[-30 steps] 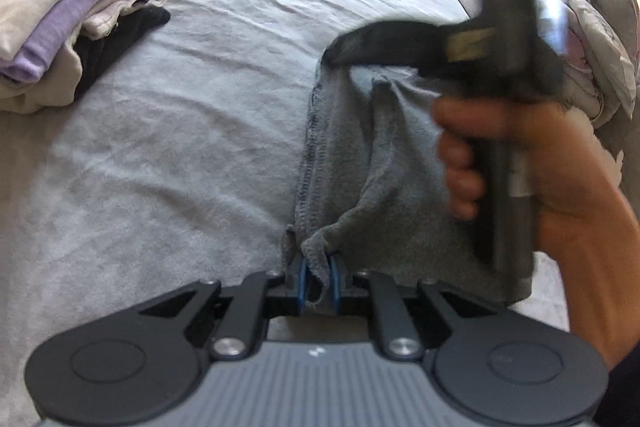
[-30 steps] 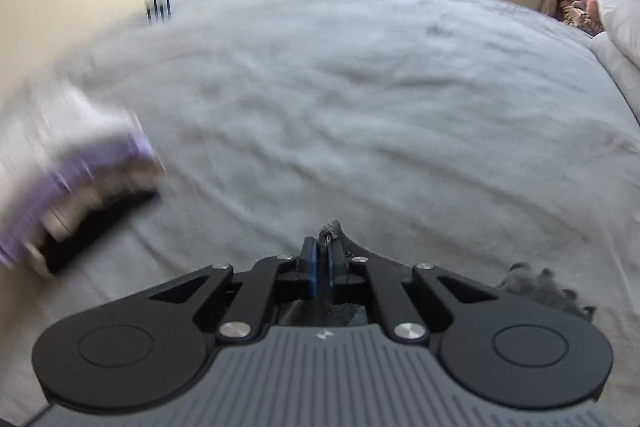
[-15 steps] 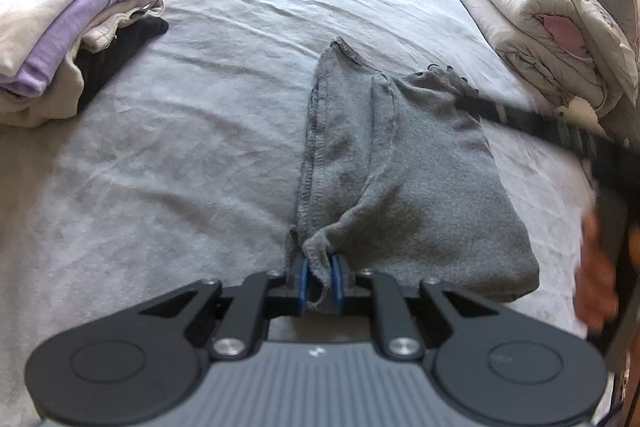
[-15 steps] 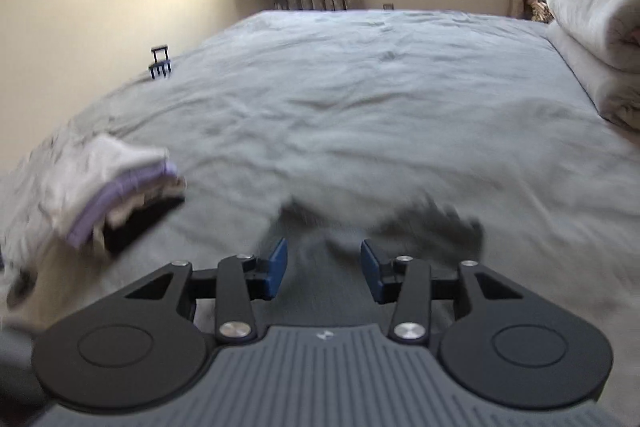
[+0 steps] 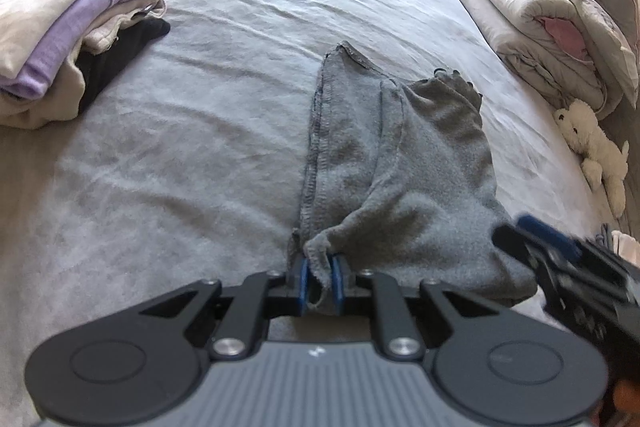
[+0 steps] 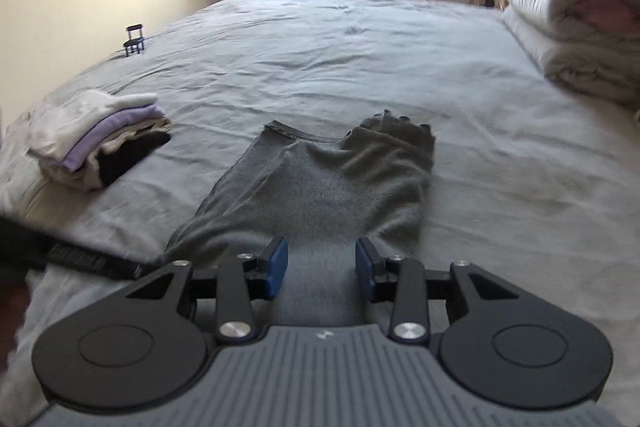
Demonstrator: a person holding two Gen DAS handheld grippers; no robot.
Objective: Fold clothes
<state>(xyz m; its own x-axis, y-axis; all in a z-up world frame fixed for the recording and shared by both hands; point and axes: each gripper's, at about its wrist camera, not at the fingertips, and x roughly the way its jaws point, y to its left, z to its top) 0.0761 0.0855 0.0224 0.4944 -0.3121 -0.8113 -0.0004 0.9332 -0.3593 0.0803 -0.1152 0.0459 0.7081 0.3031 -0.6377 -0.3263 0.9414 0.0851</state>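
A grey garment (image 5: pixel 400 167) lies folded lengthwise on the bed, its far end bunched. My left gripper (image 5: pixel 319 279) is shut on the near left corner of it, and the cloth bulges up between the blue pads. In the right wrist view the same grey garment (image 6: pixel 340 183) stretches away from my right gripper (image 6: pixel 322 263). That gripper's jaws stand apart and are closing over the near edge. Cloth lies between the pads, which do not press on it. The right gripper (image 5: pixel 536 243) also shows blurred at the garment's near right corner.
A stack of folded clothes (image 5: pixel 72 39), cream, lilac and black, sits on the grey bed (image 5: pixel 180 167) to the left. Rolled bedding (image 5: pixel 540 7) and a white plush toy (image 5: pixel 592 143) lie along the right side. A small black stand (image 6: pixel 135 41) is at the far left edge.
The right gripper let go of the garment's far end, opened, and drew back to the near right corner. The left gripper kept its hold and did not move.
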